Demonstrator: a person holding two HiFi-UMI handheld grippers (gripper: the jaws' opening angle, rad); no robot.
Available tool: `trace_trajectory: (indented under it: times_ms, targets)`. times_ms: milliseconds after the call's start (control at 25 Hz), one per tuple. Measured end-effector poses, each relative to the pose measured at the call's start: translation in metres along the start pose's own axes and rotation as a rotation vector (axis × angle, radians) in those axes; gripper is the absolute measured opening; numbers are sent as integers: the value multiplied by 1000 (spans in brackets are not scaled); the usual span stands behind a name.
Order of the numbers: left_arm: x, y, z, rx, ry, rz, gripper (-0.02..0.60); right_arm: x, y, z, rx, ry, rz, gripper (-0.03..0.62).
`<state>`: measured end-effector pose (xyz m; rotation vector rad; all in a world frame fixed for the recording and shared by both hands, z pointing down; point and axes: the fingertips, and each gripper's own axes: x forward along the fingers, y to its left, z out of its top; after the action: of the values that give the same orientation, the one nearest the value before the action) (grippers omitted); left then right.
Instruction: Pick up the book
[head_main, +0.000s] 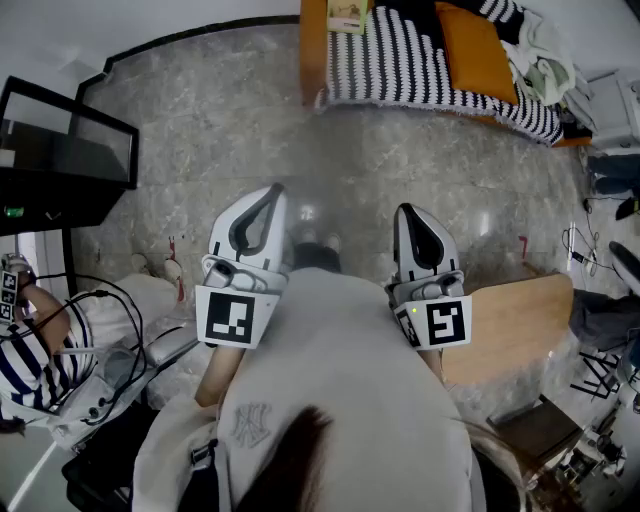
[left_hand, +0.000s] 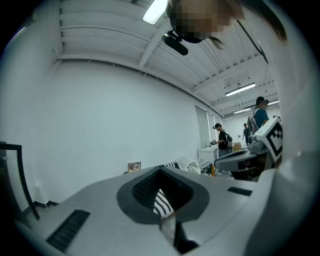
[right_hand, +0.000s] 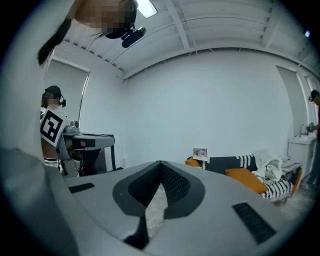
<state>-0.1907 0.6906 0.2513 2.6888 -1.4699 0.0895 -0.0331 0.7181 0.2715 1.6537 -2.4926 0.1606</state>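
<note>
Nothing of the task is done yet: the left gripper (head_main: 274, 192) and the right gripper (head_main: 407, 211) keep their fingers pressed together on nothing, and the book (head_main: 347, 14) is far away at the left end of the bed (head_main: 312, 55), so the approach and the grasp remain.

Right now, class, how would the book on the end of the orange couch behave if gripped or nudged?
The book looks thin and stands upright, so a nudge would probably tip it. It seems small, so it is likely light. Its cover shows no sag, so it is probably stiff rather than floppy.
</note>
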Motion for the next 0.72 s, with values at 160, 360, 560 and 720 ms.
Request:
trace_trajectory:
  times_ms: [160, 360, 560, 720]
  targets:
    - [9, 1, 6, 2, -16, 6, 9, 3, -8, 2, 4, -7, 2, 17]
    - [20, -12, 8, 14, -21, 3, 9, -2, -24, 2, 8, -19, -4, 17]
    - [28, -15, 9, 10, -21, 11, 9, -1, -35, -1, -5, -8, 5, 17]
    - [42, -12, 7, -4, -30, 19, 9, 4, -41, -6, -15, -6, 61, 18]
